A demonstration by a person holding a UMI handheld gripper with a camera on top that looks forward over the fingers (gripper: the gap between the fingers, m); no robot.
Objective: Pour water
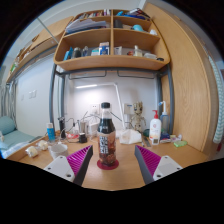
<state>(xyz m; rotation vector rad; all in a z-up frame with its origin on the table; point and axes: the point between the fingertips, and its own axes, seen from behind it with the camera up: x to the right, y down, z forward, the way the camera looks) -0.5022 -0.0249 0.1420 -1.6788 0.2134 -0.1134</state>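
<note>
A dark bottle (106, 133) with a black cap and a red-and-white label stands upright on a small red coaster (106, 162) on the wooden desk (115, 182). My gripper (113, 161) is open. Its two fingers, with magenta pads (80, 160), flank the bottle's base, and there is a gap on each side. The bottle stands between the fingertips, slightly nearer the left one. I see no cup or glass clearly.
A white spray bottle (155, 128) and crumpled white tissue (131, 136) sit at the back right. Small jars and clutter (66, 131) line the back left. A wooden shelf (108, 45) with items hangs above, and a tall wooden cabinet (192, 85) stands at the right.
</note>
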